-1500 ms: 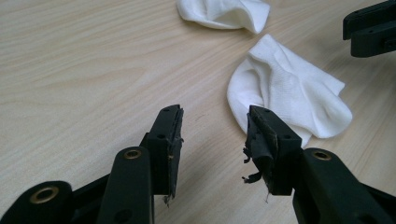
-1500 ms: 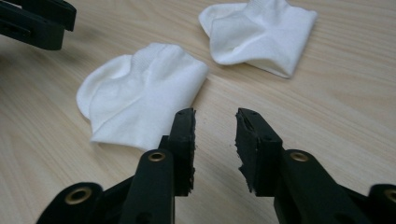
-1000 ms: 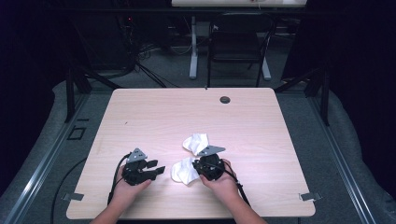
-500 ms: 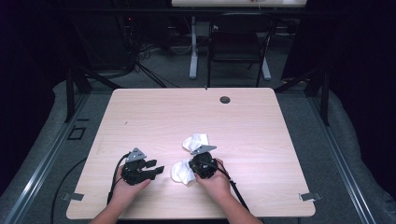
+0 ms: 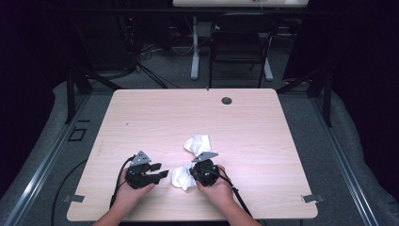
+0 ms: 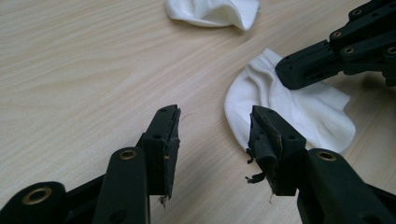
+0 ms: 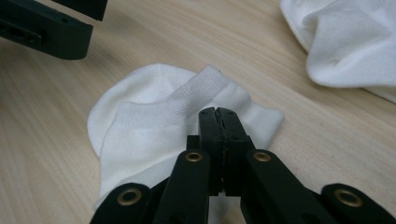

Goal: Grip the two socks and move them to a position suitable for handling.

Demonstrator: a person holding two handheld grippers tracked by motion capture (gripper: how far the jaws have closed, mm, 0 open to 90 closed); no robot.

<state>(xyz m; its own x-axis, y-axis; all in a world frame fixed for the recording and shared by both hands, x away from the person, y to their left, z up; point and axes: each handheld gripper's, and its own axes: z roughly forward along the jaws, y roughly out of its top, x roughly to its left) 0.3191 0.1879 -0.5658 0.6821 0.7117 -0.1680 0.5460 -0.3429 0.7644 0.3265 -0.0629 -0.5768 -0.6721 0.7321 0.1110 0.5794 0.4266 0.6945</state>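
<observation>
The near sock (image 7: 154, 126) is lying flat on the table (image 5: 263, 117) near its front edge; the right gripper (image 7: 218, 114), jaws just closing, is pinching its fabric; the left gripper (image 6: 212, 140) is gaping beside it, touching nothing; the second sock (image 5: 197, 142) is lying just behind.

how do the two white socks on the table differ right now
The near sock lies fairly flat with its ribbed cuff folded over, while the far sock sits bunched in a loose heap. The right gripper is shut on the near sock; the far sock lies free, touched by neither gripper. The open left gripper stands just beside the near sock. Both are white and rest on the table.
</observation>
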